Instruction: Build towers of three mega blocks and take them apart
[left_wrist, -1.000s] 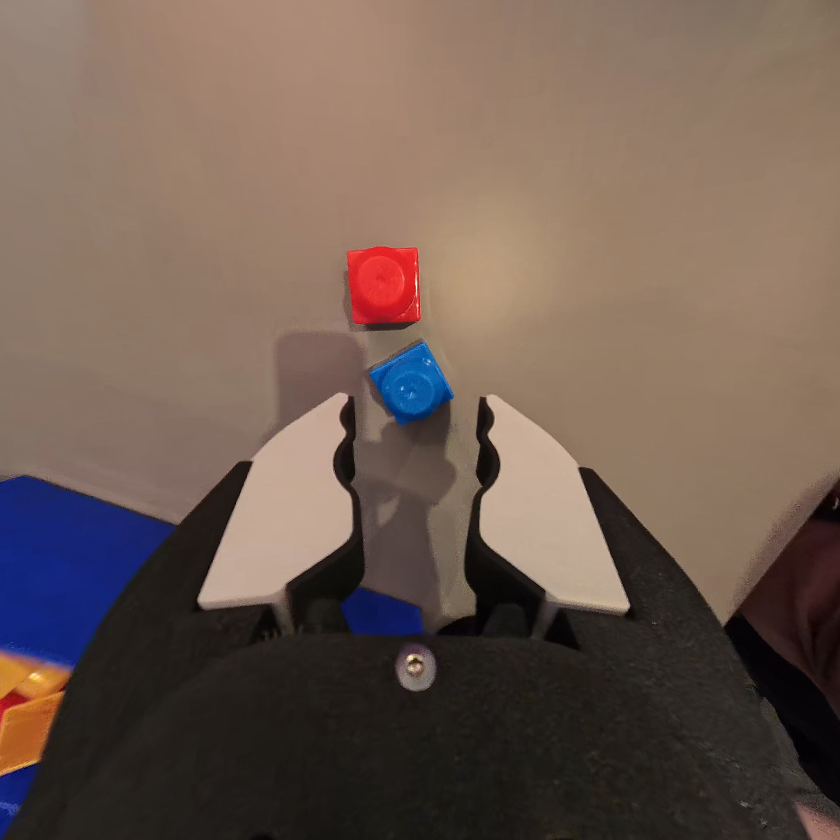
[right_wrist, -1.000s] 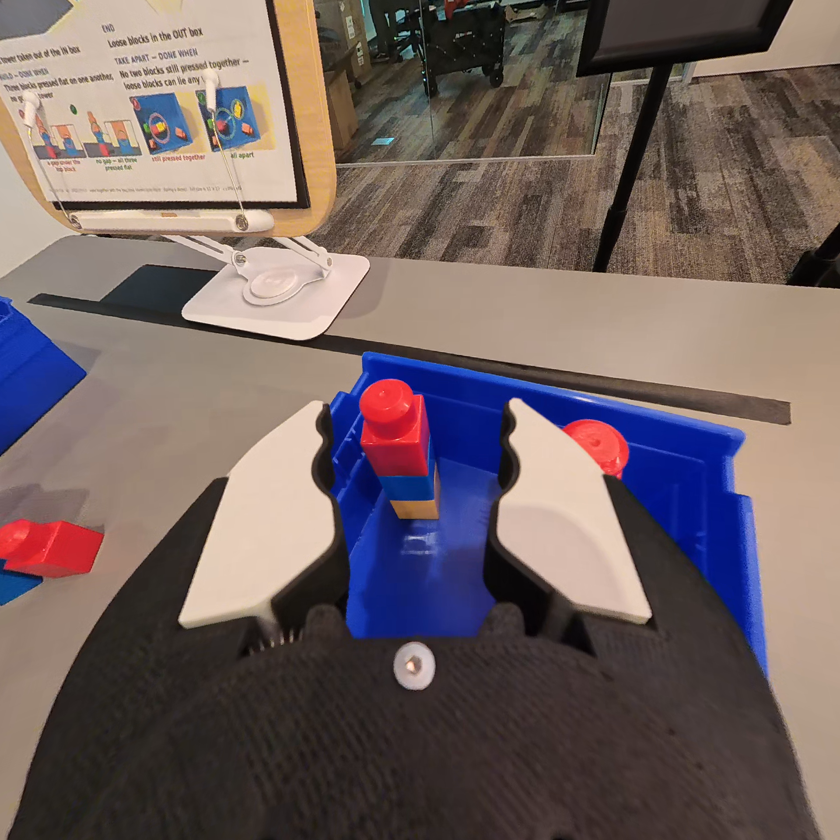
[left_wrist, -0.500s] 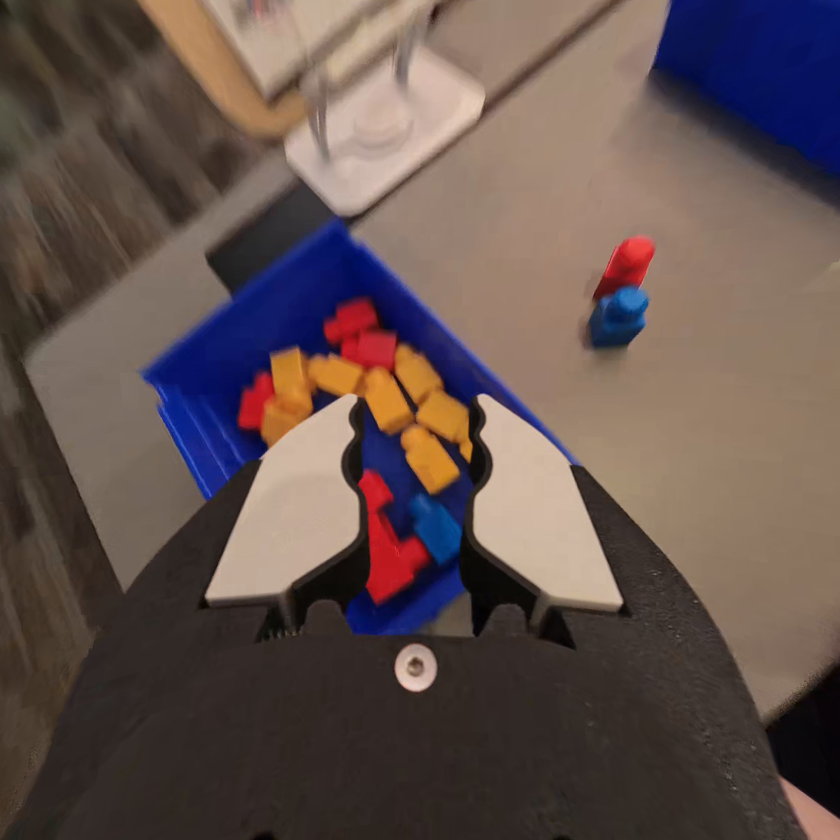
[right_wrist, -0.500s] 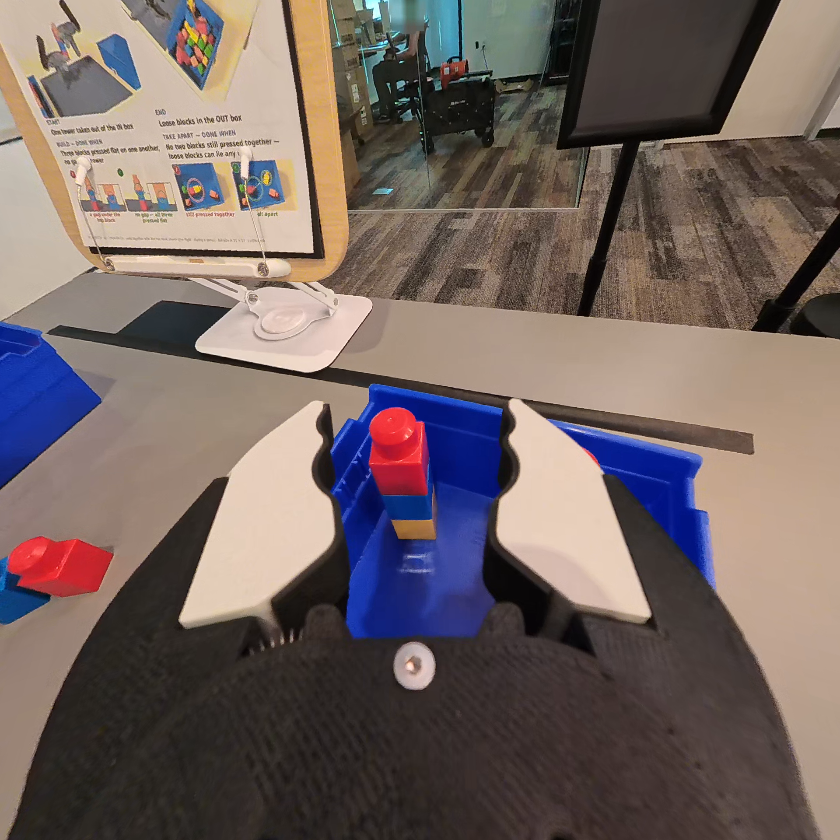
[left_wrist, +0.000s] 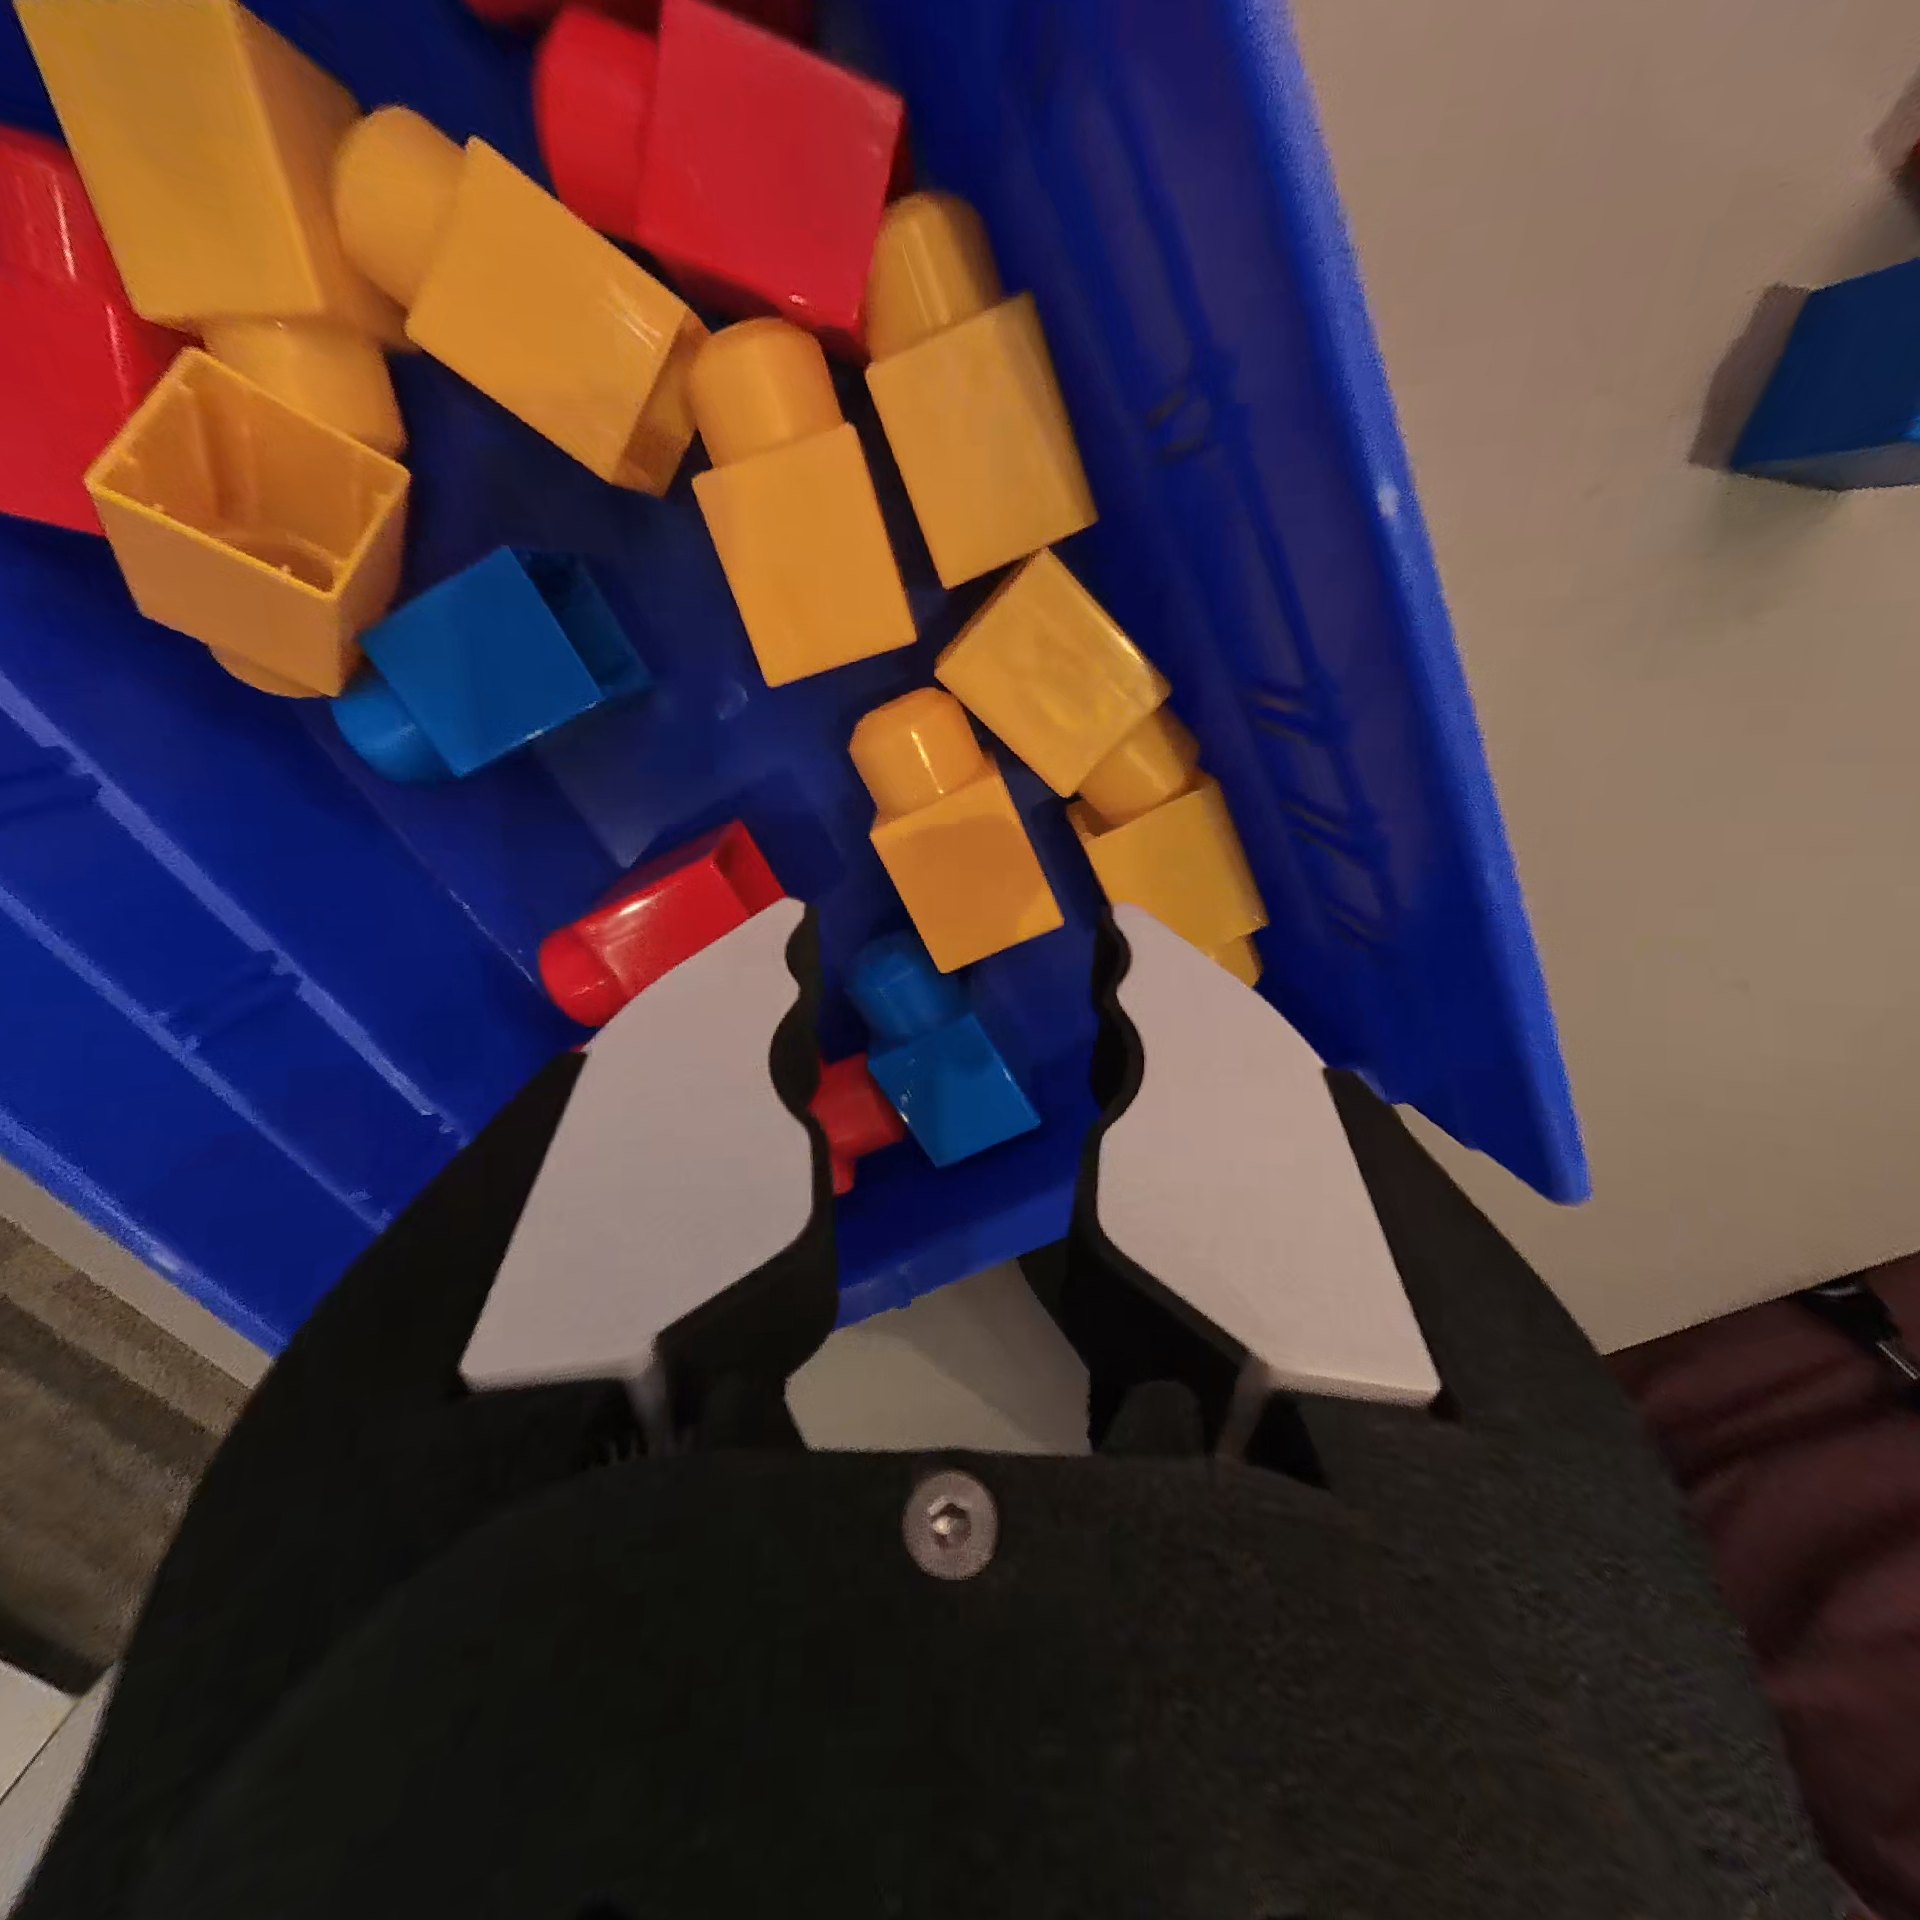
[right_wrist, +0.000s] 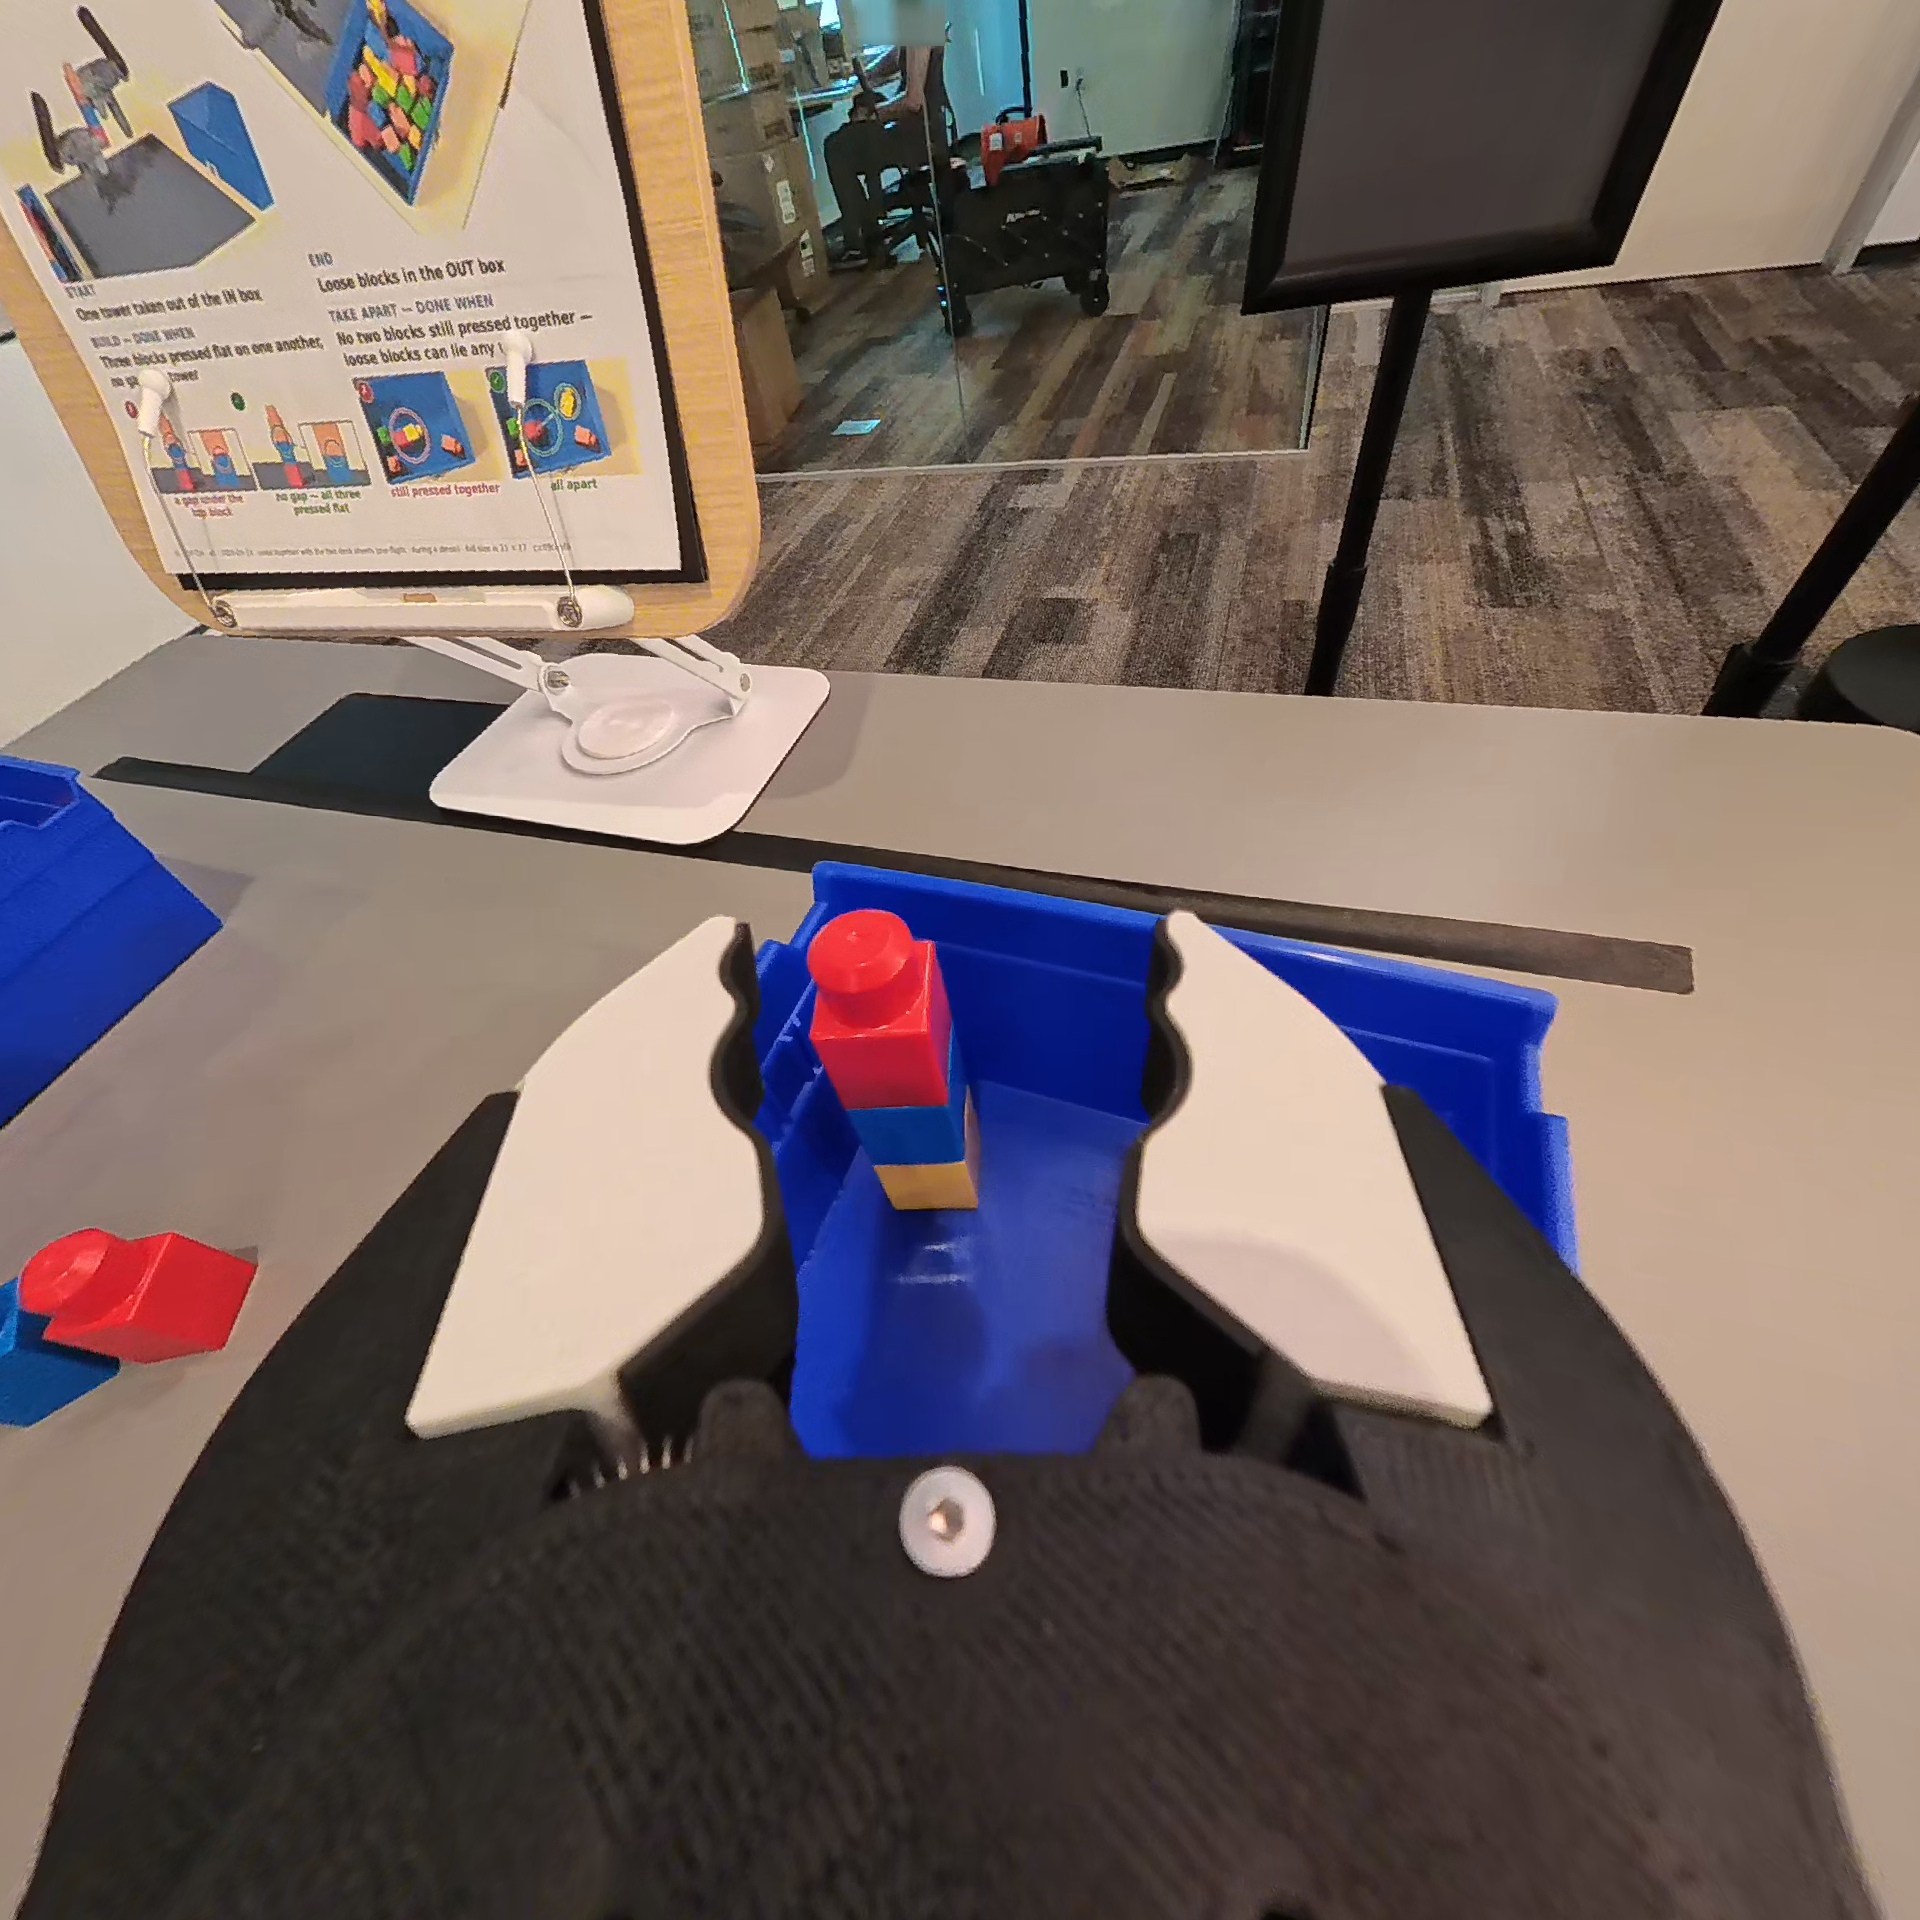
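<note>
In the left wrist view my left gripper (left_wrist: 958, 920) is open and empty, low over a blue bin (left_wrist: 1247, 520) of loose blocks. A small blue block (left_wrist: 951, 1081) and a yellow block (left_wrist: 961, 852) lie on the bin floor between my fingers, untouched. A red block (left_wrist: 665, 920) lies beside my left finger. In the right wrist view my right gripper (right_wrist: 951, 928) is open and empty above a second blue bin (right_wrist: 1351, 997). A tower (right_wrist: 894, 1070) of red on blue on yellow stands in that bin.
A red block (right_wrist: 135, 1294) and a blue block (right_wrist: 42, 1371) stand on the grey table at the left; the blue one also shows in the left wrist view (left_wrist: 1829, 405). An instruction sheet on a white stand (right_wrist: 634, 748) is at the back. A black sign post (right_wrist: 1371, 520) stands beyond the table. Spacing between my two grippers at the tips: around 55 centimeters.
My left gripper swung from above the red and blue blocks on the table to close over the bin of loose blocks, still open. My right gripper stayed open over the tower bin, tilting up slightly.
</note>
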